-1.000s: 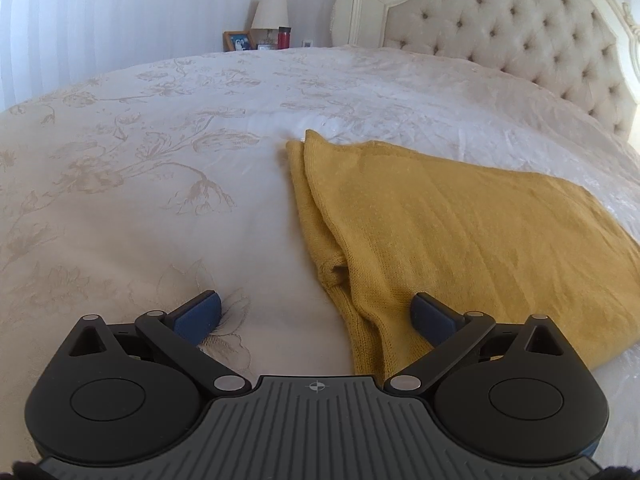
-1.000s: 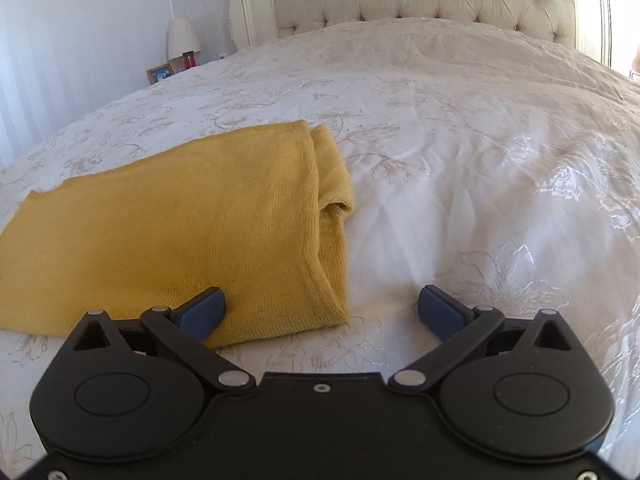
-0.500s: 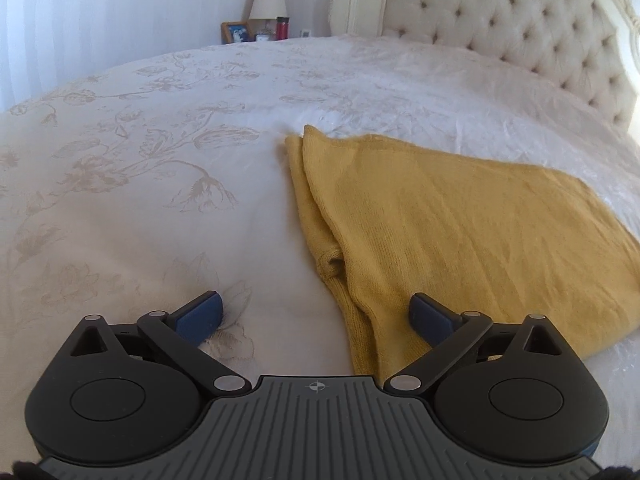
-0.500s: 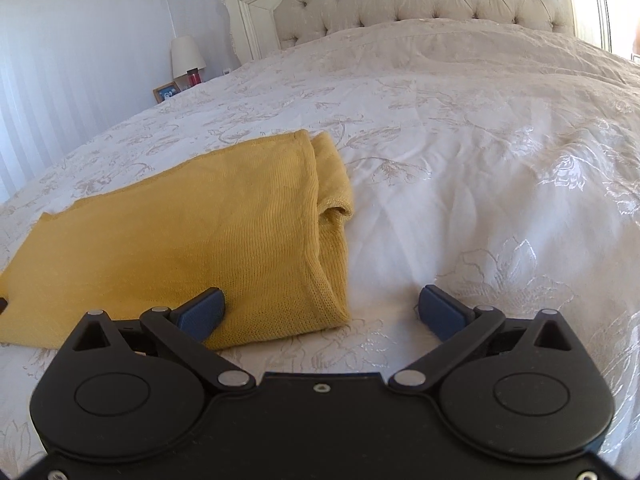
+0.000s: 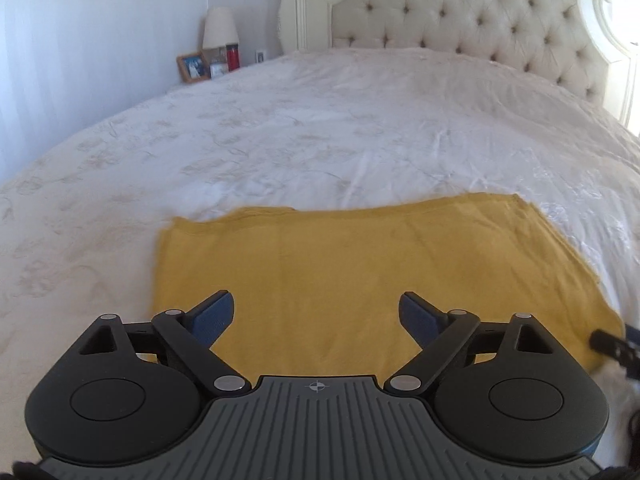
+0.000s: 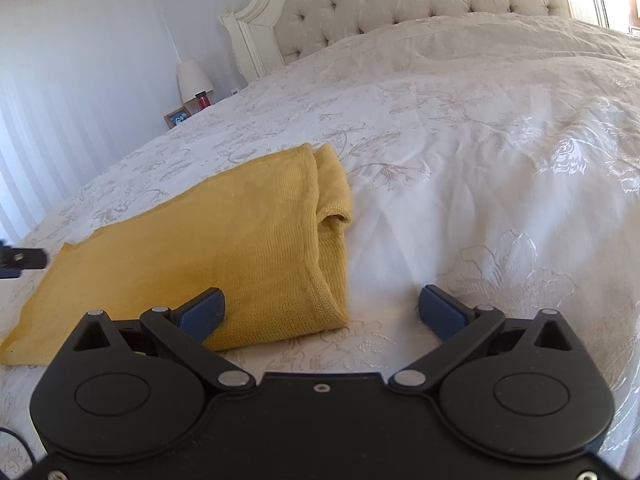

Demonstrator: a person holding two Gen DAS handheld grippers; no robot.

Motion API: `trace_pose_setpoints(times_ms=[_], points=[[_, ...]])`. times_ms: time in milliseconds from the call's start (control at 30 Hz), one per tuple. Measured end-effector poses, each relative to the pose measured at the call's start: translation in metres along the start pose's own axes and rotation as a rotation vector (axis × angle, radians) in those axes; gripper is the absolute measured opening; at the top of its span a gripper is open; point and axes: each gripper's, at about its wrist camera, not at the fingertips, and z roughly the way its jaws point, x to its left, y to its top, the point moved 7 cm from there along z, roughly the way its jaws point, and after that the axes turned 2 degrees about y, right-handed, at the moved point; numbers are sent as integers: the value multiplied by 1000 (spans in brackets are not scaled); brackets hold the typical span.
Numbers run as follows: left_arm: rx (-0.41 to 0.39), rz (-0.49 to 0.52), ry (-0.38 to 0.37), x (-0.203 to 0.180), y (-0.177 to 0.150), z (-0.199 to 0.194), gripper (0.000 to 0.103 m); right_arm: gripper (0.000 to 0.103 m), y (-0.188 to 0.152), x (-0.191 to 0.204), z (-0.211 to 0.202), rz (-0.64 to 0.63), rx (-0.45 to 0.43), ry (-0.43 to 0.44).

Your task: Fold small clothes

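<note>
A mustard-yellow knit garment (image 5: 360, 264) lies folded flat on the white floral bedspread (image 5: 320, 128). My left gripper (image 5: 316, 304) hovers over the garment's near edge. Its jaws are wide and closing, and the cloth lies under the gap without either pad pressing on it. In the right wrist view the garment (image 6: 224, 232) lies to the left, with its folded, doubled edge facing right. My right gripper (image 6: 322, 296) stands open over the garment's near right corner, left pad above the knit and right pad above bare bedspread (image 6: 480, 168). Each gripper's tip shows at the edge of the other's view.
A tufted cream headboard (image 5: 460, 12) stands at the far end of the bed. To its left a bedside table holds a lamp (image 5: 219, 28), a framed photo (image 5: 193, 66) and a red bottle (image 5: 232, 56). White bedspread stretches on all sides of the garment.
My left gripper has swung from the garment's left end to its near long edge and risen, and its jaws have narrowed a little. The right gripper has stayed in place, rolling slightly.
</note>
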Motion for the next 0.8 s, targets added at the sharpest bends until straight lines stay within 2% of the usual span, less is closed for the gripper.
trace_pose_setpoints(times_ms=[100, 200, 300, 433, 633, 800], points=[[60, -66, 18, -6, 6, 29, 90, 103, 0, 0, -1, 5, -2, 5], [84, -106, 45, -9, 9, 47, 90, 103, 0, -1, -2, 14, -6, 13], [100, -57, 58, -20, 9, 60, 90, 103, 0, -2, -3, 28, -12, 26], [163, 1, 64, -34, -5, 78, 91, 103, 0, -3, -3, 38, -16, 37], [136, 1, 72, -38, -18, 63, 91, 103, 1, -3, -2, 42, -15, 40], [157, -17, 35, -40, -31, 40, 91, 103, 1, -2, -2, 43, -14, 41]])
